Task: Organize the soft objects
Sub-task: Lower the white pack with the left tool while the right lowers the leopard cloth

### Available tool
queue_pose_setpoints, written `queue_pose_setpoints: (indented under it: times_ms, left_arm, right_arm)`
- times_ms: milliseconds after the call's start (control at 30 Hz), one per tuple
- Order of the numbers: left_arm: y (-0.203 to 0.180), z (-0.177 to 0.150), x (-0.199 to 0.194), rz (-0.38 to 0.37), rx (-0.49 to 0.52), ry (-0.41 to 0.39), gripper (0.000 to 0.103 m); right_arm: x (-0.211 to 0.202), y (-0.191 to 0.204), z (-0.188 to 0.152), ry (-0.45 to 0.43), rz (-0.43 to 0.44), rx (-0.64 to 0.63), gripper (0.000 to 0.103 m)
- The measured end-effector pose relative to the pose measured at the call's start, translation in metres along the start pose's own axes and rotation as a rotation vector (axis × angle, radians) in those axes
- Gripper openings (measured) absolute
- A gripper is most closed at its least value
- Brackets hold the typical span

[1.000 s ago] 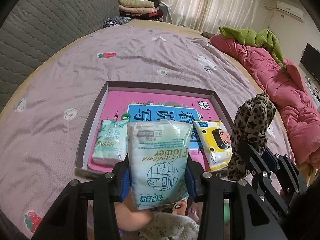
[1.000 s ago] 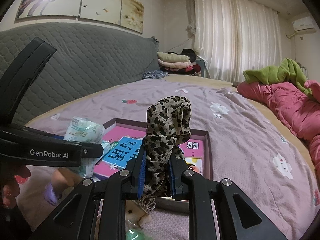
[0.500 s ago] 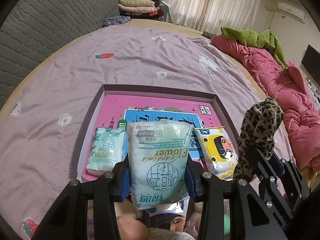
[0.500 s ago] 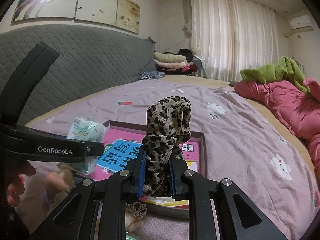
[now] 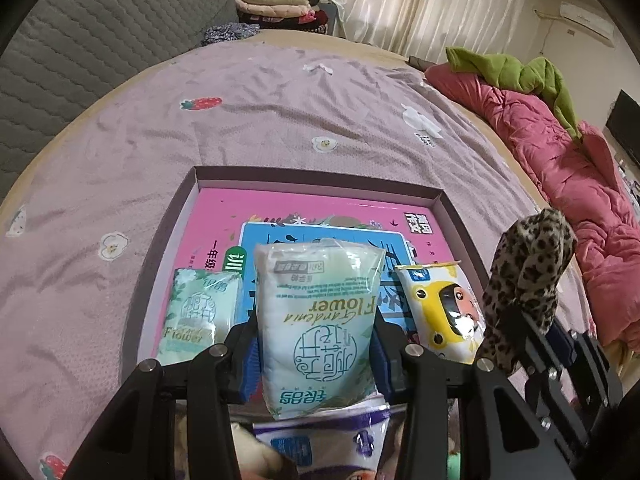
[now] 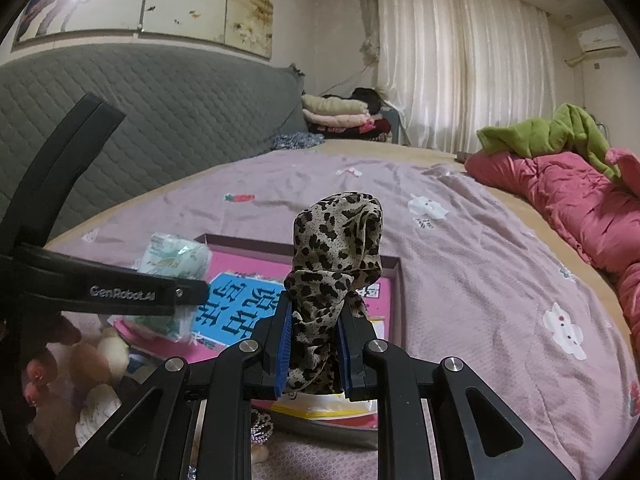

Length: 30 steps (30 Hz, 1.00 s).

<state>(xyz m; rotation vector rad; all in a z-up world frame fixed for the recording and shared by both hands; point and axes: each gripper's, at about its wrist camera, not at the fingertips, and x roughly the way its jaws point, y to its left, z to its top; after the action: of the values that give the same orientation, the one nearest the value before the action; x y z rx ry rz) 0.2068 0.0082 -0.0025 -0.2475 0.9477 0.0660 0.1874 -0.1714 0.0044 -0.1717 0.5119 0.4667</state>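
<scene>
My left gripper is shut on a pale green tissue pack and holds it above the near part of a shallow box lined with a pink book. A smaller green tissue pack lies at the box's near left and a yellow cartoon pack at its near right. My right gripper is shut on a bunched leopard-print cloth, raised over the box's right side. The cloth also shows in the left wrist view.
The box lies on a mauve bedsheet. A pink quilt with a green garment lies along the right. Folded clothes are stacked at the far end by a grey headboard. Plush toys and a purple pack lie below the grippers.
Both grippers have moved forward and up over the box, still holding the tissue pack and the leopard cloth. The box now lies further under them.
</scene>
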Motion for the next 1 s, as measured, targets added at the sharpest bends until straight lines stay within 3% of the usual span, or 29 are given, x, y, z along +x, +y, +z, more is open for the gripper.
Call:
queue_pose_setpoints:
  times_ms: [267, 1000]
  left_arm:
    - [0.001, 0.002, 0.019, 0.003, 0.007, 0.064, 0.045]
    - [-0.002, 0.0, 0.04, 0.0, 0.035, 0.145, 0.045]
  right_arm:
    - [0.022, 0.002, -0.003, 0.062, 0.001, -0.021, 0.02]
    - [0.055, 0.019, -0.024, 0.208, 0.123, -0.057, 0.024]
